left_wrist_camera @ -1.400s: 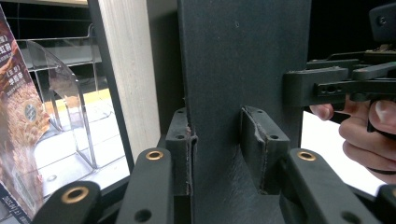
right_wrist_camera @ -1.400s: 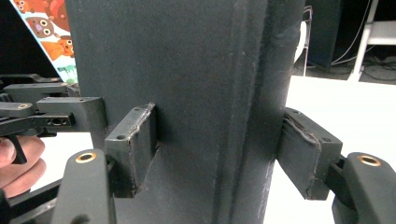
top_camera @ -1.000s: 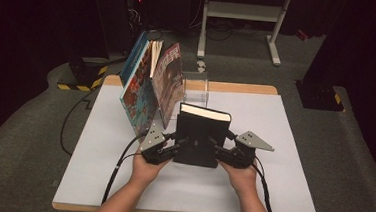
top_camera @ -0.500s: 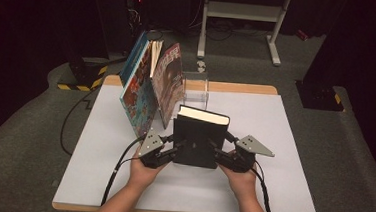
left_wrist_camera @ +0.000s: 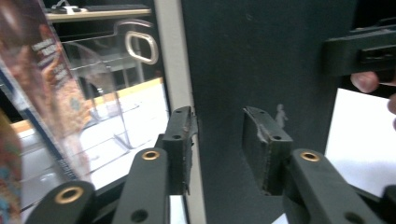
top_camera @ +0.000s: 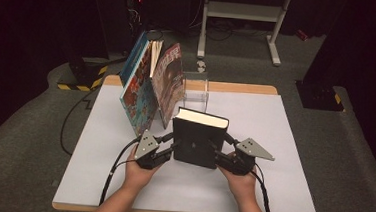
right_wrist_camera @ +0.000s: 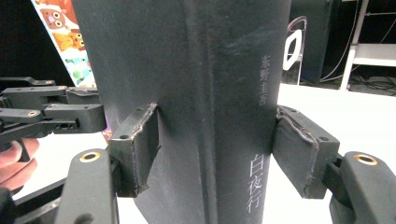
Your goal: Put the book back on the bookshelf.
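R claw [right_wrist_camera: 217,149] clamps the black book [top_camera: 197,139] at its spine side, jaws just closing in, pads on both covers. L claw [left_wrist_camera: 229,144] pinches the fore-edge side, narrow, holding too. Book stands upright mid surface [top_camera: 280,187], just in front of the leaning picture books [top_camera: 149,91] & clear stand [top_camera: 196,89]. To do it well: keep both grips even, lift w/o tilting, slide in beside the others w/o knocking them.

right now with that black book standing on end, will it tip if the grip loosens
Probably: the black book stands upright on its narrow bottom edge, so it looks tippy. It seems stiff, a thick hardcover that should not flop. Its smooth cover might slide between the pads of the right hand-held gripper.
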Demonstrator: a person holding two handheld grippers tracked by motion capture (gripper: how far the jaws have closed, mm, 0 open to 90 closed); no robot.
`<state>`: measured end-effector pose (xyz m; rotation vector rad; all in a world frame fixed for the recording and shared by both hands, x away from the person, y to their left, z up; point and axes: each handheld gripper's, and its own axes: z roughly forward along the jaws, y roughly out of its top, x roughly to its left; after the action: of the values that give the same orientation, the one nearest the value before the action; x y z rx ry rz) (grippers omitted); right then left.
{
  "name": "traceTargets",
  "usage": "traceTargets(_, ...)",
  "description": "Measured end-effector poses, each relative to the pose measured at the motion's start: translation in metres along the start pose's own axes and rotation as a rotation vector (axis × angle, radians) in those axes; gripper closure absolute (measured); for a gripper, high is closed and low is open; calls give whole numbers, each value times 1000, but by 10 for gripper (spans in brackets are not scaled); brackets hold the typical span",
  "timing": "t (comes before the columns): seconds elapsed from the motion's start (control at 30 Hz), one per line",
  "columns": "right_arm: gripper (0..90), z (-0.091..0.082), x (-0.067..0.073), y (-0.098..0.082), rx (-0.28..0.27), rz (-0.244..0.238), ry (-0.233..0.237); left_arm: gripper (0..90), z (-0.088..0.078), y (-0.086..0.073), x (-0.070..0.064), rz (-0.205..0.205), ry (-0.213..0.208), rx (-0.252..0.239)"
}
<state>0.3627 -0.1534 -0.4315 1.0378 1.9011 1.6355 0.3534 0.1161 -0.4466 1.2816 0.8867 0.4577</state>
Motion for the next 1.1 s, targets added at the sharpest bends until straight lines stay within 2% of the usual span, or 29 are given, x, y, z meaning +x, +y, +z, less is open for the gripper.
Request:
traceTargets(0.13, 336, -3, 2, -2, -5, -6, 7, 604, -1, -1, 4, -20, 7, -1)
traceTargets(0.23, 334, -4, 3, -2, -7, -5, 10, 591, -3, -2, 4, -5, 3, 9)
traceTargets(0.37, 331, -6, 4, -3, -7, -5, 12, 556, -4, -3, 3, -11, 7, 8)
traceTargets(0.47, 325, -8, 6, -3, -4, -5, 16, 524, -7, -7, 6, -7, 18, 27)
traceTargets(0.63, 319, -11, 9, -4, -4, -14, 20, 461, -19, -15, 16, -19, 60, 71)
traceTargets(0.77, 318, -12, 10, -5, -3, -13, 19, 441, -30, -16, 24, -21, 89, 86)
traceTargets(0.83, 316, -13, 11, -5, -4, -13, 16, 414, -40, -18, 32, -38, 130, 89)
traceTargets(0.87, 313, -13, 12, -5, -4, -12, 15, 401, -40, -18, 32, -38, 130, 89)
traceTargets(0.9, 310, -13, 12, -5, -5, -13, 12, 383, -45, -22, 39, -39, 159, 93)
traceTargets(0.93, 310, -13, 12, -5, -5, -13, 12, 378, -45, -22, 39, -39, 159, 93)
traceTargets(0.97, 305, -12, 13, -5, -2, -22, 10, 376, -48, -28, 46, -32, 192, 106)
traceTargets(1.0, 303, -12, 13, -5, -1, -26, 8, 373, -48, -29, 49, -52, 200, 117)
traceTargets(1.07, 297, -12, 13, -5, 6, -29, 14, 353, -46, -30, 53, -51, 217, 131)
traceTargets(1.1, 291, -11, 13, -5, 9, -31, 16, 351, -46, -30, 53, -56, 224, 120)
